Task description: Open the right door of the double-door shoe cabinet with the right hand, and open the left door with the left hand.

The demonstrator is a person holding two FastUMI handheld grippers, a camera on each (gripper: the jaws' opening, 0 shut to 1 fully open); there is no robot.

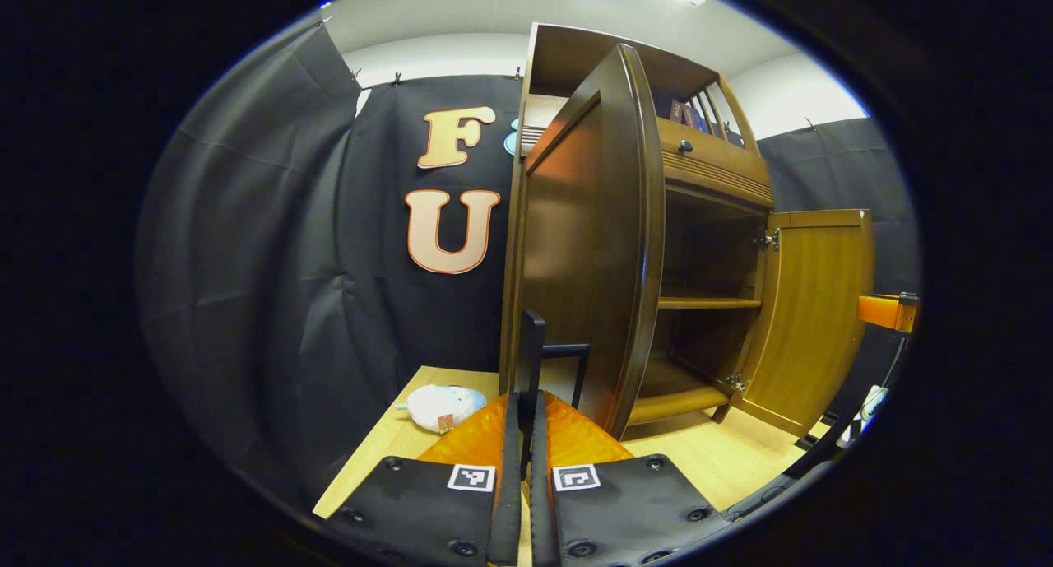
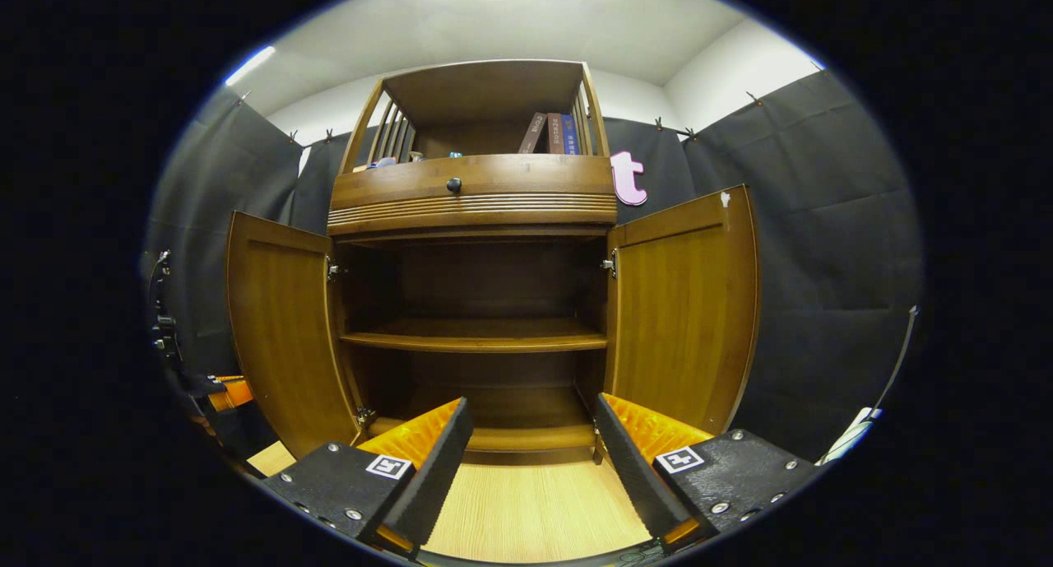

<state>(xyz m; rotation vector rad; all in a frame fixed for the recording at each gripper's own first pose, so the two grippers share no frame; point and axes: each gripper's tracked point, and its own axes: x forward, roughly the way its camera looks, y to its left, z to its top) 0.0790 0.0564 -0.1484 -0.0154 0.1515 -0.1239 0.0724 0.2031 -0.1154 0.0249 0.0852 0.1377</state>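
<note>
In the right gripper view I see the shoe cabinet (image 2: 473, 304) straight ahead, standing on the pale wooden desk (image 2: 526, 509), with both doors swung wide. The left door (image 2: 280, 328) stands out at the left and the right door (image 2: 687, 304) at the right, each hanging on hinges at the cabinet's side walls. Between them the interior lies open: a middle shelf (image 2: 473, 336) crosses it, with dark space above and below. My right hand-held gripper (image 2: 526, 460) hovers in front of the opening with its fingers spread wide, holding nothing, and bare desk shows between them. Above the doors sits a drawer with a small dark knob (image 2: 453, 185), and above that an open top shelf holding a few books (image 2: 553, 133).

In the left gripper view my left hand-held gripper (image 1: 526, 386) has its fingers pressed together around a thin dark handle (image 1: 531, 349) near the left door's (image 1: 588, 246) outer edge, which I see nearly edge-on, close in front of the camera. Exactly where the handle joins the door is hidden. The right door (image 1: 810, 312) stands open beyond the cabinet. A small white soft thing (image 1: 444, 406), hard to identify, lies on the desk (image 1: 724, 460) left of the cabinet, near the black cloth wall. An orange part (image 1: 884, 312) pokes in at the far right, cut off.
</note>
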